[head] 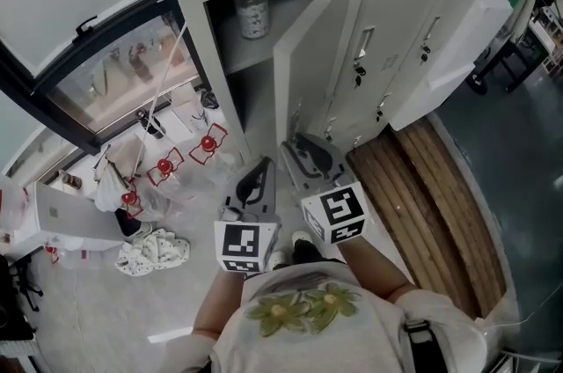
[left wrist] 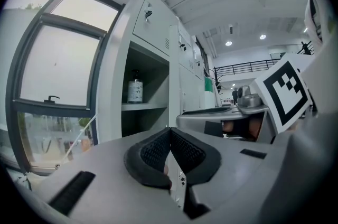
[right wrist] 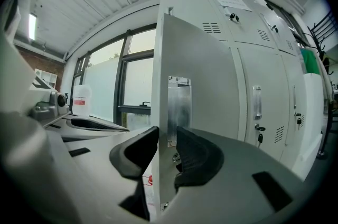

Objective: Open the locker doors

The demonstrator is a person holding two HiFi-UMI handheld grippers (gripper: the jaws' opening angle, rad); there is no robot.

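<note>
The grey locker door (head: 312, 54) stands swung out from its open compartment (head: 242, 94), edge-on to me. My right gripper (head: 299, 144) points level at that edge. In the right gripper view the door (right wrist: 206, 85) runs up between the jaws, and my right gripper (right wrist: 167, 136) is shut on the edge just below the metal handle plate (right wrist: 178, 109). My left gripper (head: 261, 164) hovers beside it on the left, apart from the door, and my left gripper (left wrist: 170, 132) is shut with nothing held. A bottle (head: 252, 13) stands on the shelf (left wrist: 142, 106) inside.
Closed locker doors (head: 391, 54) with keys continue to the right. A wooden slatted platform (head: 431, 213) lies on the floor right of my feet. A large window (head: 88, 37) is on the left, with red items (head: 165, 167) and a cloth (head: 154, 252) on the floor below.
</note>
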